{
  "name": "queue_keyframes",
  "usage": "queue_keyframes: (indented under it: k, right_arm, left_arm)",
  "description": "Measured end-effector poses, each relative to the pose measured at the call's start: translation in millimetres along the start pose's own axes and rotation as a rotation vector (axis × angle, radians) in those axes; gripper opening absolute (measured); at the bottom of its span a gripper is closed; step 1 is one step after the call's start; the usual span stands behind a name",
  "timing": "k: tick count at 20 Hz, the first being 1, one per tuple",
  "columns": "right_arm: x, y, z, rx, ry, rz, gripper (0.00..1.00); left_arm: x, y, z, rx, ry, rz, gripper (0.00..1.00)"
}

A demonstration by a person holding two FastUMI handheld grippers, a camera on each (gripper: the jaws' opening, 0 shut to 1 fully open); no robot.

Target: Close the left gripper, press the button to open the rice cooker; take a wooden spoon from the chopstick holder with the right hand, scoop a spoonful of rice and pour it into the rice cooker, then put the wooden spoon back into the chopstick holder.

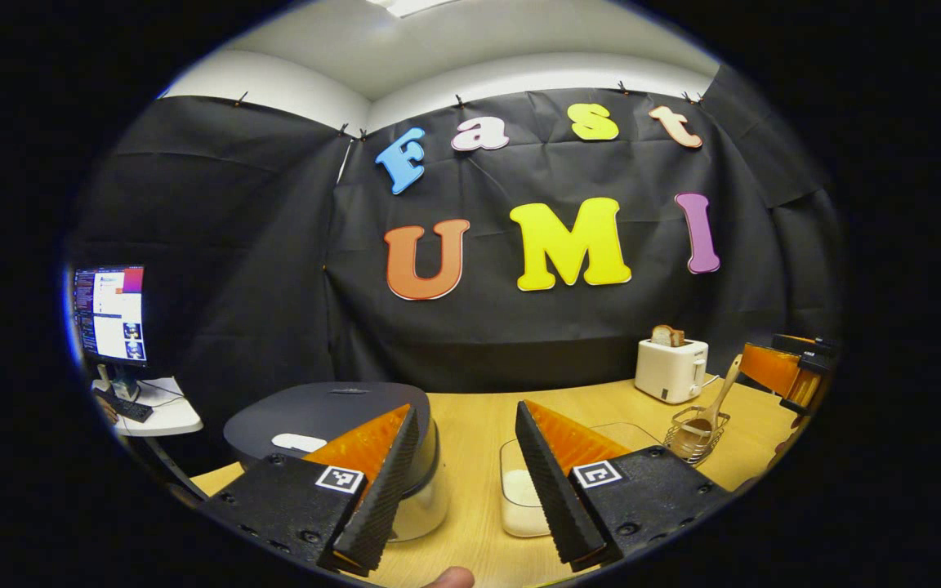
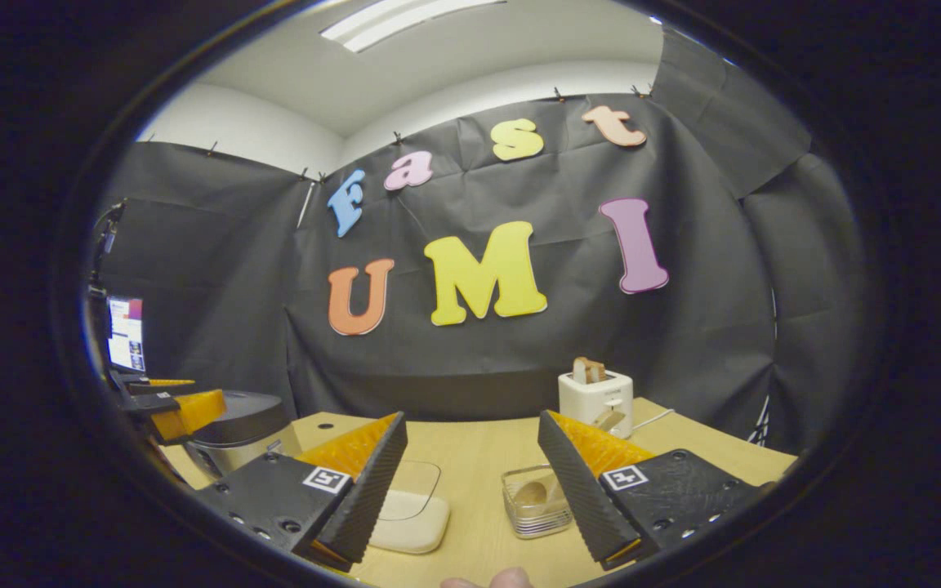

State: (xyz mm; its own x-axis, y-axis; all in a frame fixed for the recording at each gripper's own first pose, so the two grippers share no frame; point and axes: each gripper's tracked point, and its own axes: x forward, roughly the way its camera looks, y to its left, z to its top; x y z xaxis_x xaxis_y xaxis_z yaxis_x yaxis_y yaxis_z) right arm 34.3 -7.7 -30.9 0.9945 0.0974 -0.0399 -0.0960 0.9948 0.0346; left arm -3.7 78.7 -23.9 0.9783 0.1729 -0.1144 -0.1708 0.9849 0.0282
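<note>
The rice cooker stands at the table's left with its dark lid down and a pale button on the lid's front. My left gripper hovers open just right of it, nothing between its fingers. A clear box of white rice lies under its right finger. The wire chopstick holder holds the wooden spoon, handle up. In the right gripper view, my right gripper is open and empty above the chopstick holder, with the spoon's bowl inside, and the rice box to the left.
A white toaster with a slice of bread stands at the back right, close behind the chopstick holder. A monitor and keyboard sit on a side desk past the table's left edge. The rice cooker sits behind the left gripper.
</note>
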Motion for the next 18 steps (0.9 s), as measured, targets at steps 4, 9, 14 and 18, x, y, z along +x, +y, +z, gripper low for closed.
queue_keyframes:
  k: [4, 9, 14, 18]
  right_arm:
    - [-2.3, -24.5, -4.1, -0.016, 0.000, -0.010, 0.96]
    - [-2.5, -44.4, 0.6, 0.004, -0.011, -0.009, 0.96]
    - [-1.8, -52.0, -4.9, 0.000, 0.007, 0.009, 0.95]
    - [0.8, -59.4, -7.2, 0.019, 0.011, 0.011, 0.96]
  left_arm:
    - [-7.0, 63.6, 0.5, 0.070, 0.027, 0.113, 0.76]
    - [-3.4, 107.0, 1.4, 0.064, 0.116, 0.121, 0.64]
    - [7.7, 103.6, -14.2, -0.059, 0.281, 0.005, 0.44]
    - [14.5, 95.8, -35.1, -0.064, 0.413, -0.050, 0.18]
